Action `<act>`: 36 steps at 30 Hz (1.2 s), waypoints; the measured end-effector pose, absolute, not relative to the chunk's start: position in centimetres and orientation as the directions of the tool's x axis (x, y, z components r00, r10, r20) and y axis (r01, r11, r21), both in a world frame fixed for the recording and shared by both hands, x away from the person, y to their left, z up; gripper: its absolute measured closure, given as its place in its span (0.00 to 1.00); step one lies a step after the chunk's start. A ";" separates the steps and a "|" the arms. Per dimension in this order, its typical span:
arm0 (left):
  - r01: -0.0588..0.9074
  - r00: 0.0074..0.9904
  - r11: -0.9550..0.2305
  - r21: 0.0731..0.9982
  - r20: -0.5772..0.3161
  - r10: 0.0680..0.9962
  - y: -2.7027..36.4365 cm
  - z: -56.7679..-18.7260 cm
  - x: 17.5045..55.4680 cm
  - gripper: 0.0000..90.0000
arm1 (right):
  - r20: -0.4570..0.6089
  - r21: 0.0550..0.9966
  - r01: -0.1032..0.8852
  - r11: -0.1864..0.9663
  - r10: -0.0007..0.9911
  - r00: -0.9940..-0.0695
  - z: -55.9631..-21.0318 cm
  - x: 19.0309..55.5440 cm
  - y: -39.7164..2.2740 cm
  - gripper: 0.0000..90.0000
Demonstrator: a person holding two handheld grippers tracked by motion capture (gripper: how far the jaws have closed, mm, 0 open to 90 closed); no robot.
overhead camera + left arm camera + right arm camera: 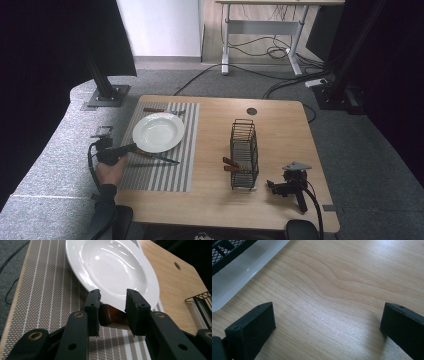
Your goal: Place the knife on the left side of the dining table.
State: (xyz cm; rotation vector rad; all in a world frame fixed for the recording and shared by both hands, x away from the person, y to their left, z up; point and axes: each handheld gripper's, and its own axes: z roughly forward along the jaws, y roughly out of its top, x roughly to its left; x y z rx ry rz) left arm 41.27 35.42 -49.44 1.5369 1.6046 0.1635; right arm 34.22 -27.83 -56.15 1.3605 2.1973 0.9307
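Setting the knife down by the plate, from the look of it: left gripper (112,293) has its jaws narrow around the knife's brown handle (112,315), handle right between the pads, but can't tell whether they press on it or just flank it. Knife (155,157) lies flat on the striped placemat (45,290), tucked against the near rim of the white plate (152,290), blade pointing toward the mat's right edge. Right gripper (328,315) sits near the front right corner of the tabletop (280,130), jaws wide apart over bare wood, nothing between them. Progress, my read: plate is on the mat, one brown-handled utensil (159,110) already lies along the mat's far edge, knife is down or nearly so. Left to do: let go of the knife cleanly, then fetch what remains. Containers: plate is empty. Black wire rack (245,140) stands mid-table on a white tray (242,272) and holds at least two wood-handled pieces (231,164) poking out of its left side low down; too small to say what kind.
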 end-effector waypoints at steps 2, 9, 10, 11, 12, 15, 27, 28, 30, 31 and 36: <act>0.743 0.150 0.230 0.628 -0.492 0.858 35.6 -49.9 41.4 0.71 | 0.015 0.712 0.632 0.307 0.892 -0.451 -56.2 34.2 -27.8 0.00; 0.753 0.128 0.242 0.612 -0.497 0.858 36.2 -51.4 41.4 0.70 | 0.015 0.712 0.631 0.307 0.892 -0.451 -56.2 34.2 -27.8 0.00; 0.754 0.125 0.244 0.610 -0.497 0.859 36.3 -51.6 41.4 0.70 | 0.015 0.712 0.631 0.307 0.892 -0.451 -56.2 34.2 -27.8 0.00; 0.754 0.121 0.247 0.609 -0.498 0.859 36.3 -51.8 41.5 0.69 | 0.015 0.712 0.631 0.307 0.892 -0.451 -56.2 34.2 -27.8 0.00; 0.755 0.119 0.246 0.608 -0.495 0.860 36.4 -52.0 41.6 0.69 | 0.016 0.712 0.631 0.307 0.892 -0.451 -56.2 34.2 -27.8 0.00; 0.756 0.120 0.235 0.611 -0.482 0.868 36.4 -52.3 41.8 0.69 | 0.016 0.712 0.631 0.307 0.892 -0.451 -56.2 34.2 -27.8 0.00; 0.755 0.144 0.188 0.628 -0.438 0.887 36.7 -53.8 42.0 0.67 | 0.015 0.713 0.631 0.308 0.892 -0.452 -56.2 34.2 -27.8 0.00; 0.754 0.144 0.184 0.630 -0.432 0.891 36.6 -53.9 42.0 0.67 | 0.015 0.713 0.631 0.307 0.892 -0.452 -56.2 34.2 -27.8 0.00; 0.753 0.147 0.169 0.636 -0.413 0.899 36.5 -54.0 42.0 0.67 | 0.015 0.713 0.630 0.308 0.892 -0.452 -56.2 34.2 -27.8 0.00; 0.749 0.152 0.158 0.643 -0.400 0.904 36.4 -54.0 42.0 0.67 | 0.015 0.713 0.630 0.308 0.892 -0.452 -56.2 34.2 -27.8 0.00; 0.740 0.169 0.110 0.664 -0.341 0.925 36.1 -54.2 42.0 0.65 | 0.016 0.712 0.631 0.307 0.892 -0.452 -56.2 34.2 -27.8 0.00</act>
